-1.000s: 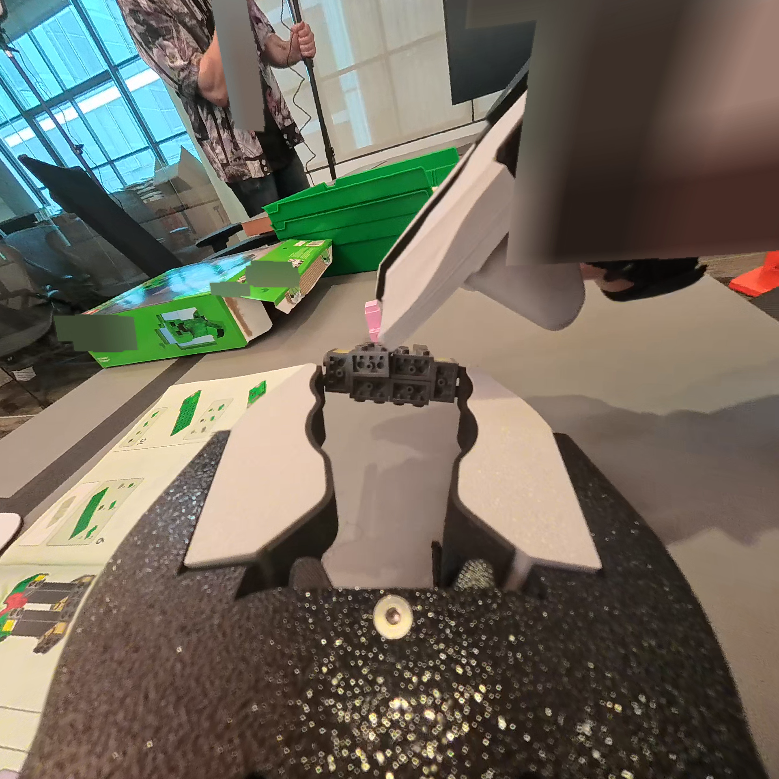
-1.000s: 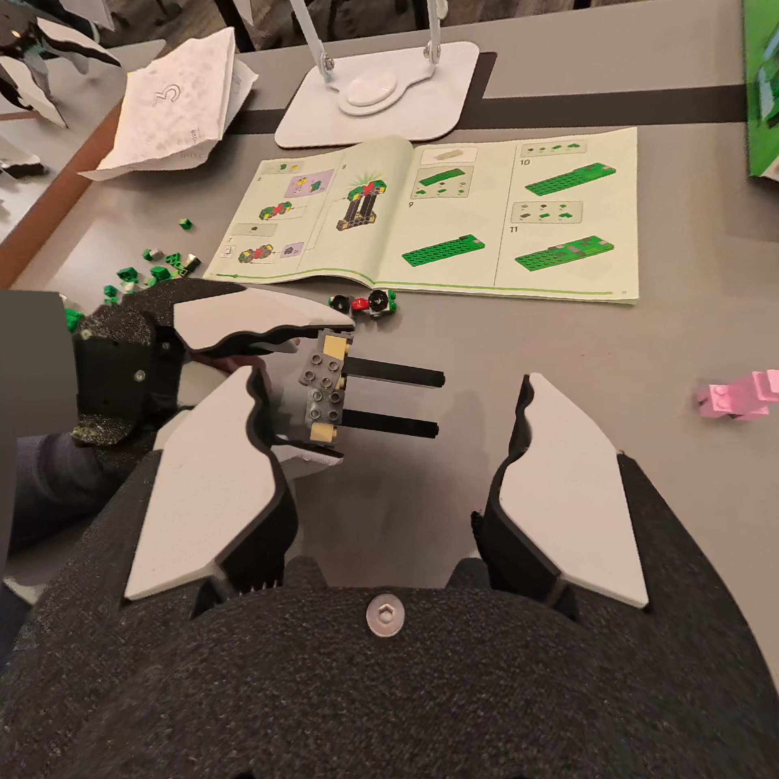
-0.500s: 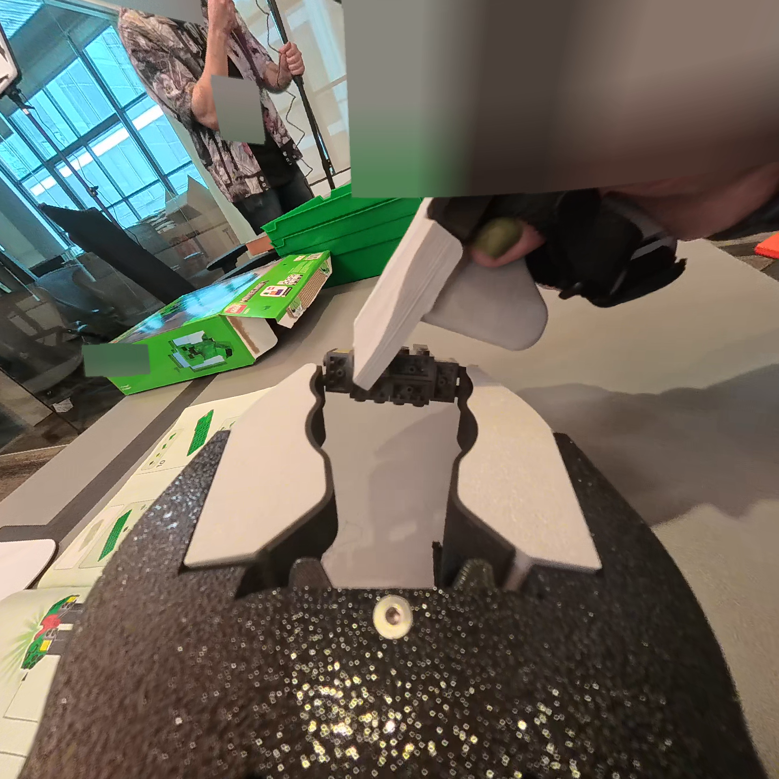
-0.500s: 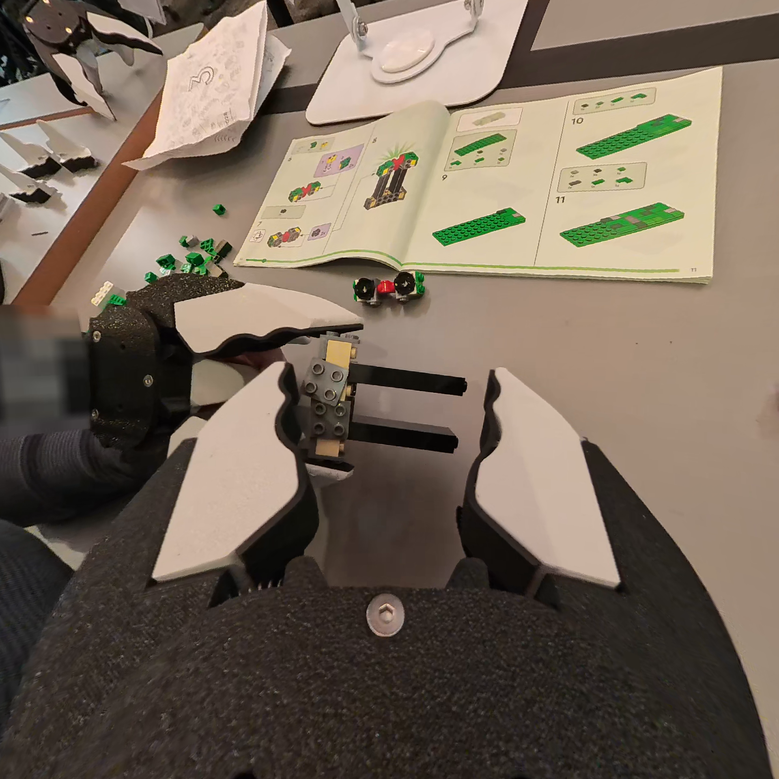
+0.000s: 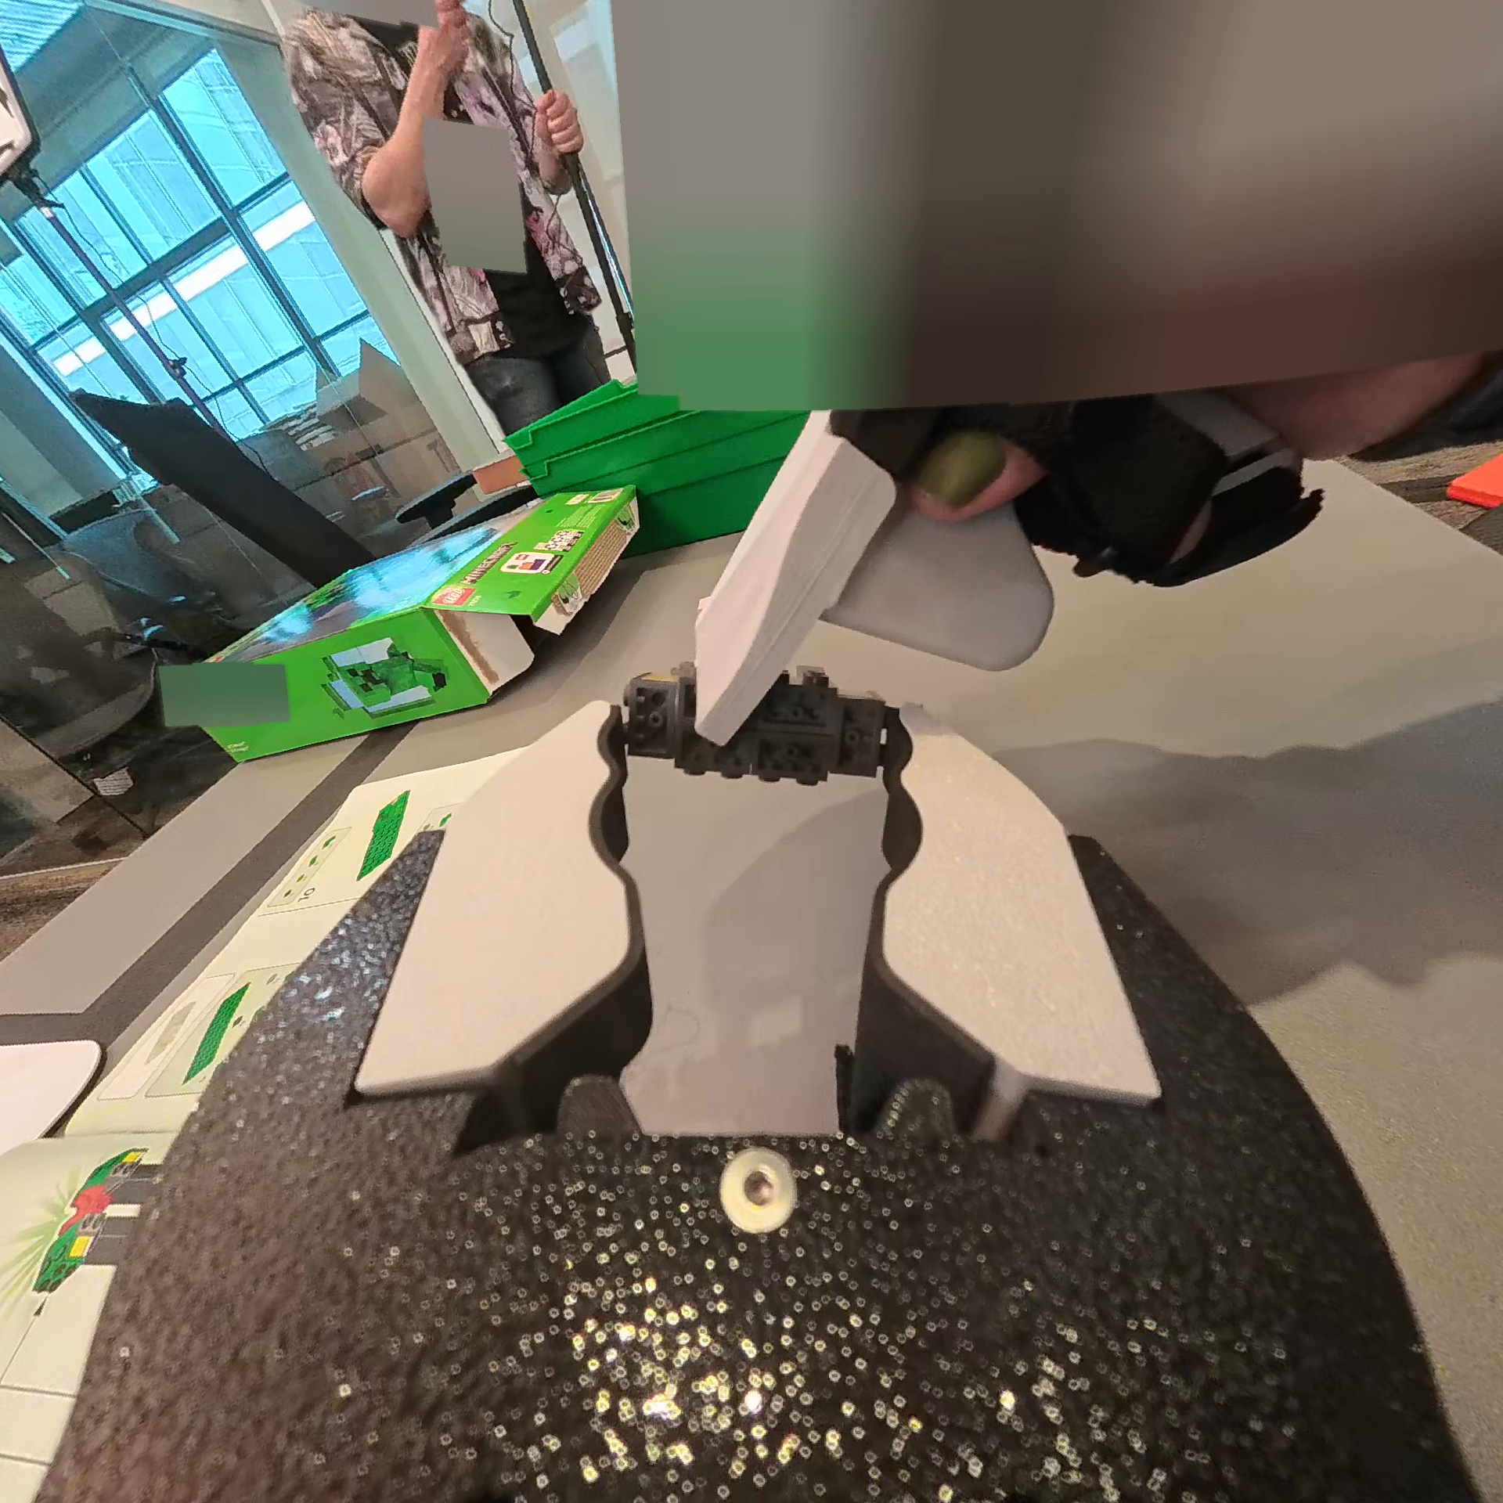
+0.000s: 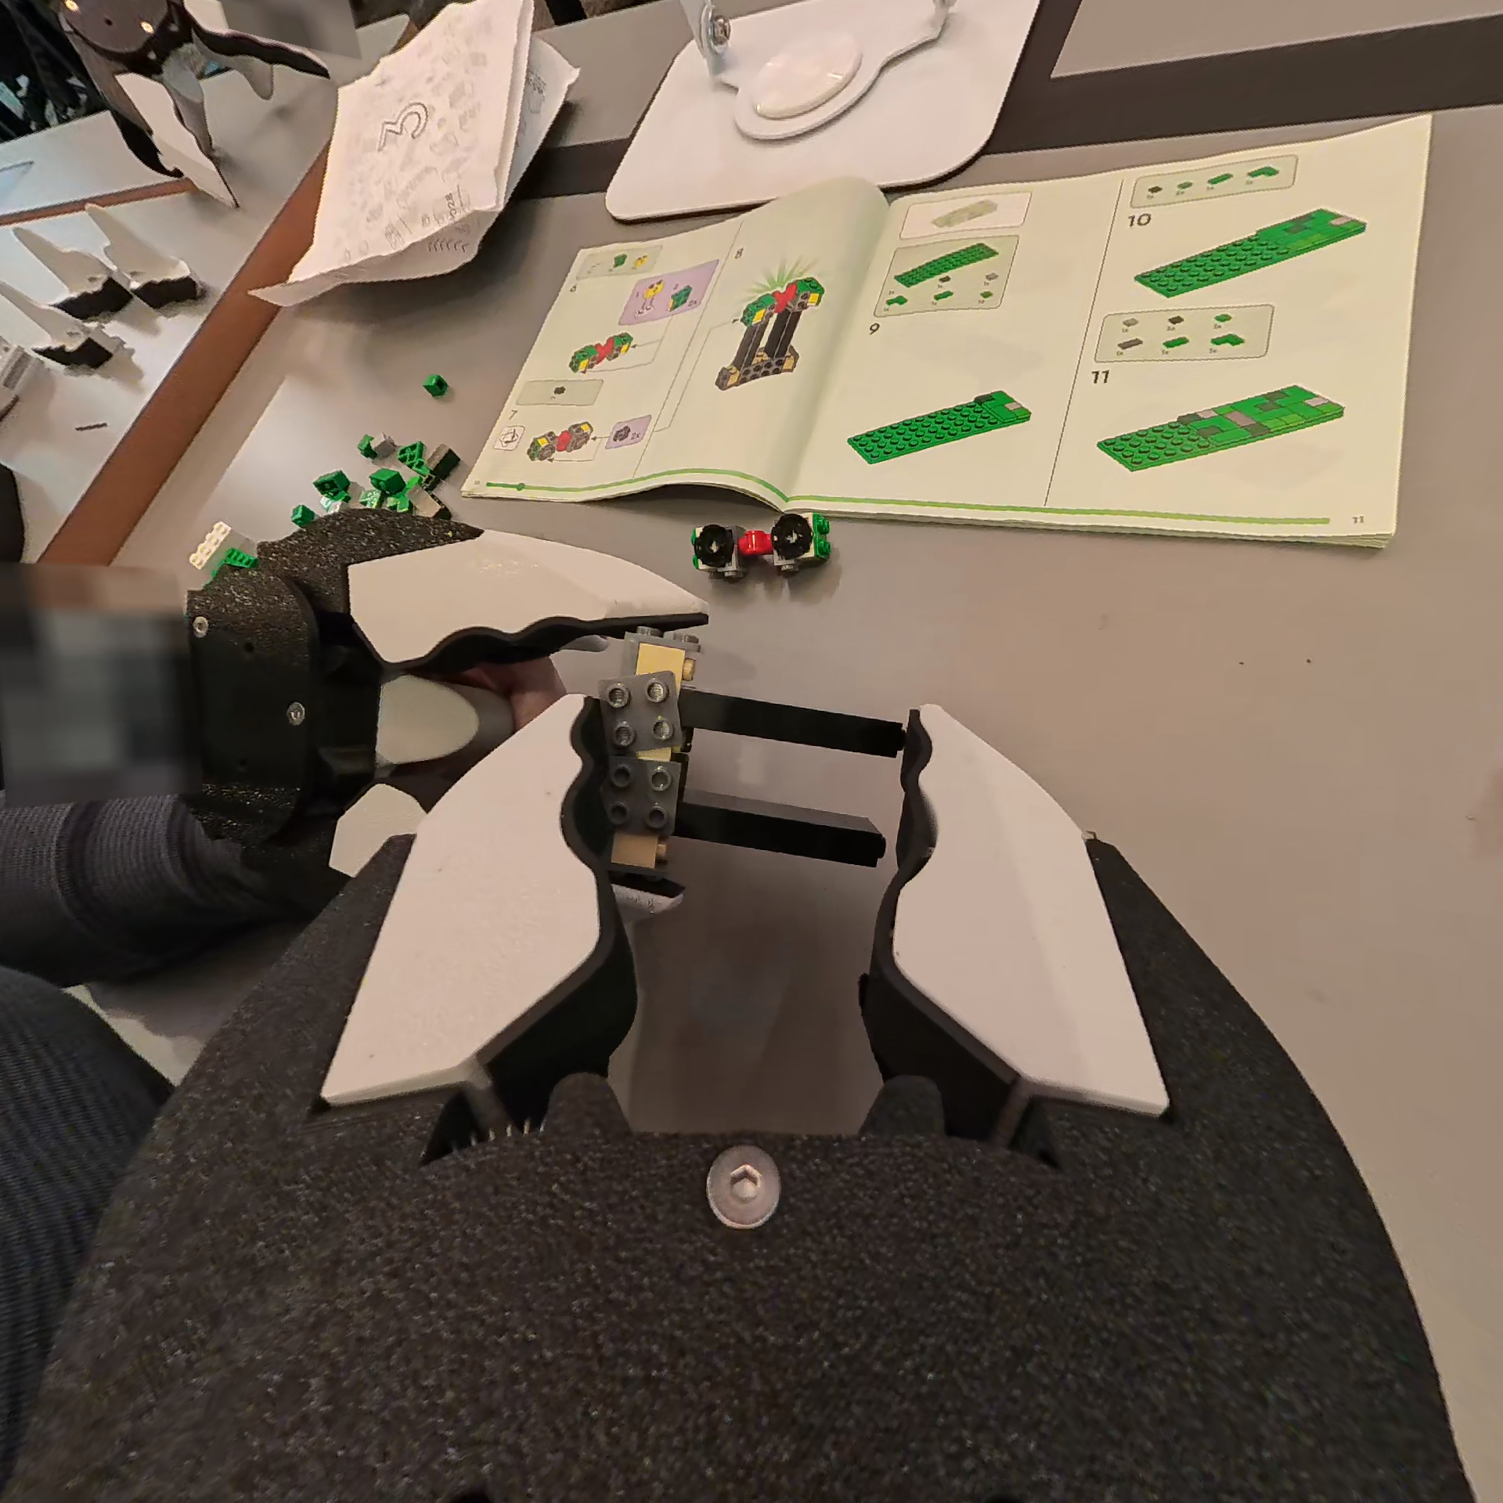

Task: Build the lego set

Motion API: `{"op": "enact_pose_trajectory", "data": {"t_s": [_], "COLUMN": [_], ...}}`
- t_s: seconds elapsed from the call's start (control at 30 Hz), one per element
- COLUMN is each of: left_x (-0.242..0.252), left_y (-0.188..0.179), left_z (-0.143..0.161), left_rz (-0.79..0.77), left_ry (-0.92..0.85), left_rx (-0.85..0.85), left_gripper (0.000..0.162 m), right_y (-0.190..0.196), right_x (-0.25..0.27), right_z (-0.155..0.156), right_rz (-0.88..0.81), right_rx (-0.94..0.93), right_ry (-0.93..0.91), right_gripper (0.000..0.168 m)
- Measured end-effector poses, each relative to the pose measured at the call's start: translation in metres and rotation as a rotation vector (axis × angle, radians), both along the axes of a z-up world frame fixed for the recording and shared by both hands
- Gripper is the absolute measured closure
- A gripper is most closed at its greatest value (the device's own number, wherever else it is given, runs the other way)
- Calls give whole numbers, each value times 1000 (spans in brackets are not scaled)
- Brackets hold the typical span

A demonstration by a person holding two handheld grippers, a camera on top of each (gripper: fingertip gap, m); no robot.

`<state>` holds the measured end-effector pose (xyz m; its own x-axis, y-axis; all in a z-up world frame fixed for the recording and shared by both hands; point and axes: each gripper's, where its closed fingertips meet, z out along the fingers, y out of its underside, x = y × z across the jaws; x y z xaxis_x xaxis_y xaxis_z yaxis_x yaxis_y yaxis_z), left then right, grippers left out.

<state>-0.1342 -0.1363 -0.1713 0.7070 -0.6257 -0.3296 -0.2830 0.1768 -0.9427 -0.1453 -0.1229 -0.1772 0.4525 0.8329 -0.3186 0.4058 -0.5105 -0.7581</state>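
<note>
The left tool (image 5: 756, 732) clamps the grey-and-tan brick assembly (image 6: 642, 764) by its ends. One finger of the right tool (image 6: 748, 781) hides part of its face (contact unclear); that tool's jaws stand apart around the two black pillars (image 6: 793, 720), above the table (image 6: 1139, 691).

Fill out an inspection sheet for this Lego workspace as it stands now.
Surface: grey table, dark strip across its far side.
Job's things: grey-tan base with two black beams; small black-red-green assembly; open instruction booklet; loose green bricks.
Clutter: crumpled paper bag; green set box; green bins.
Grippers: left gripper shut on base; right gripper open around beams.
Cables: nothing seen.
Surroundings: windows; standing person holding pole.
</note>
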Motion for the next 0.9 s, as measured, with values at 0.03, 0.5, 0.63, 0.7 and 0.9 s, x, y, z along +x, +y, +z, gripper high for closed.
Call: {"op": "enact_pose_trajectory", "data": {"t_s": [0.03, 0.5, 0.63, 0.7, 0.9], "left_x": [0, 0, 0, 0, 0], "left_y": [0, 0, 0, 0, 0], "left_z": [0, 0, 1, 1, 2], "left_rz": [1, 14, 14, 15, 18], "left_ry": [0, 17, 18, 19, 23], "left_rx": [1, 14, 16, 17, 27], "left_gripper": [101, 101, 101, 101, 101], "right_y": [0, 0, 0, 0, 1], "right_x": [0, 3, 3, 4, 4], "right_z": [0, 1, 1, 0, 1], "right_rz": [-2, -29, -33, -36, -46], "right_rx": [2, 40, 32, 28, 26], "right_ry": [0, -26, -22, -21, -24], "right_gripper": [99, 100, 98, 98, 96]}}
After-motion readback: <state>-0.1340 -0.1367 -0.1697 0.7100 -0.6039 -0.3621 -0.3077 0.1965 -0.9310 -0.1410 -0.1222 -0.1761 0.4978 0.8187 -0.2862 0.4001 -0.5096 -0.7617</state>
